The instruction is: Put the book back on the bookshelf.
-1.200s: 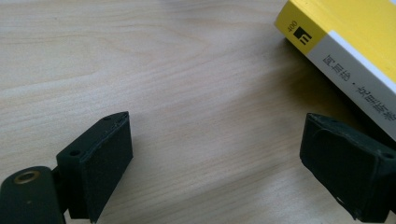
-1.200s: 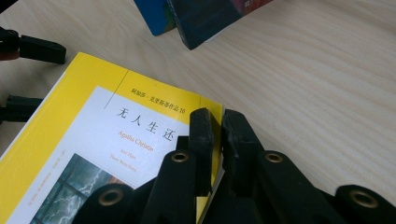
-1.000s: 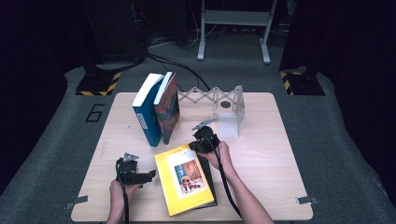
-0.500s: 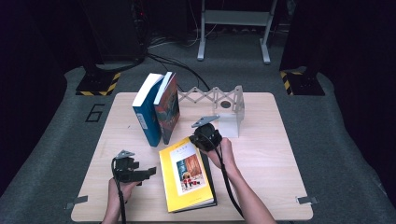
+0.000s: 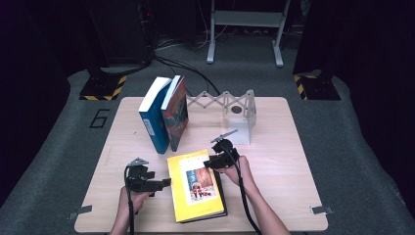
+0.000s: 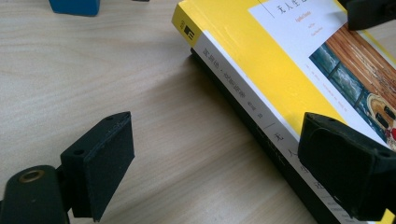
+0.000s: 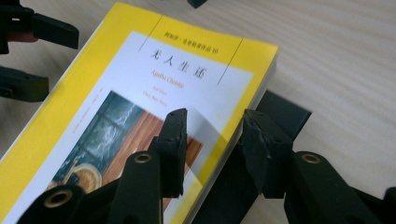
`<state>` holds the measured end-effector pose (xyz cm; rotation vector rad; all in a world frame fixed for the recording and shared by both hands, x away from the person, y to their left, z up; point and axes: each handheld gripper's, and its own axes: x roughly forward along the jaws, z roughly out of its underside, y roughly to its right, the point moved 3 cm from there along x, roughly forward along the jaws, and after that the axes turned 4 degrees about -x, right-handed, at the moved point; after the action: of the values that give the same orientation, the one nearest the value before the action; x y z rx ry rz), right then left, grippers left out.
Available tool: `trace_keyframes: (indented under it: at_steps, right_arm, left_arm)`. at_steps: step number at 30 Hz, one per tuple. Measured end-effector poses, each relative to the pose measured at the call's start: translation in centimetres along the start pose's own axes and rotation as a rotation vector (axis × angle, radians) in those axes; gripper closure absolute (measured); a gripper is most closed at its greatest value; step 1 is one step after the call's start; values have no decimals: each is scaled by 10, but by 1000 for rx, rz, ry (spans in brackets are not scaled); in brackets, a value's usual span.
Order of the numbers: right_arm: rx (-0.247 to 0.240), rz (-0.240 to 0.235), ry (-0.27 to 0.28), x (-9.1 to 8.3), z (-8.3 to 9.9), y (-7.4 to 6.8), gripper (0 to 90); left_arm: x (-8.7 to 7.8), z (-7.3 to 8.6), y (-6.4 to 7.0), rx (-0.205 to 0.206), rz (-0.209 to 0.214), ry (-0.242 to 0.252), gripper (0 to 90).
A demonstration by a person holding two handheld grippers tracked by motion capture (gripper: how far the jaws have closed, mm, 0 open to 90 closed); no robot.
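Observation:
A yellow paperback (image 5: 195,186) lies flat at the table's front middle, on top of a black book (image 7: 280,112). My left gripper (image 5: 155,184) rests on the table at the yellow paperback's left edge. In the left gripper view it (image 6: 222,168) is open, one jaw over the bare wood and the other over the book's spine (image 6: 247,88). My right gripper (image 5: 215,161) is at the book's upper right corner. In the right gripper view it (image 7: 217,140) stands open, one jaw over the cover (image 7: 116,93) and the other just past its edge.
Two books stand upright at the back left, a blue one (image 5: 154,120) and a dark red one (image 5: 175,115). A white expanding rack (image 5: 235,110) stands behind the right gripper. The wooden table (image 5: 293,171) has bare room on its right side.
My right gripper has dropped from near the rack down onto the yellow book's right edge. The left gripper has edged right toward the spine.

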<state>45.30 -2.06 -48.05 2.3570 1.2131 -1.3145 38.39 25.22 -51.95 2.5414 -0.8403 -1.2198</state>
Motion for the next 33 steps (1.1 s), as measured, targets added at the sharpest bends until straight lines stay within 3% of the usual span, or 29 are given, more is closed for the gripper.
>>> trace_keyframes:
  at_steps: [6, 12, 17, 19, 21, 23, 24, 28, 30, 33]
  right_arm:
    - [4, -40, 4, -4, 13, -7, 572]
    - [-45, -13, 48, -12, 13, -16, 556]
    - [-50, -70, 80, -10, 6, -18, 566]
    - [-61, -90, 72, -6, 2, -18, 571]
    - [-41, -107, 62, -1, -2, -20, 578]
    - [-39, -126, 42, 4, -7, -22, 624]
    - [-64, -129, 51, 6, -8, -20, 663]
    - [-59, -130, 48, 6, -13, -23, 844]
    - [-90, -113, 56, 3, -15, -26, 896]
    - [-141, -64, 75, -5, -19, -35, 900]
  left_arm:
    - [-1, 1, 2, 0, 1, -9, 110]
    - [-1, 1, 2, 4, -1, -7, 110]
    - [-1, 1, 1, 2, 2, -9, 110]
    - [0, 1, 1, 4, 3, -10, 109]
    - [0, 1, 1, 4, 4, -10, 109]
    - [0, 0, 1, 1, 4, -9, 109]
    - [0, 0, 1, 2, 5, -12, 109]
    - [0, 0, 2, 1, 7, -13, 110]
    - [1, -1, 3, 5, 20, -23, 111]
    - [1, -4, 5, 3, 34, -18, 111]
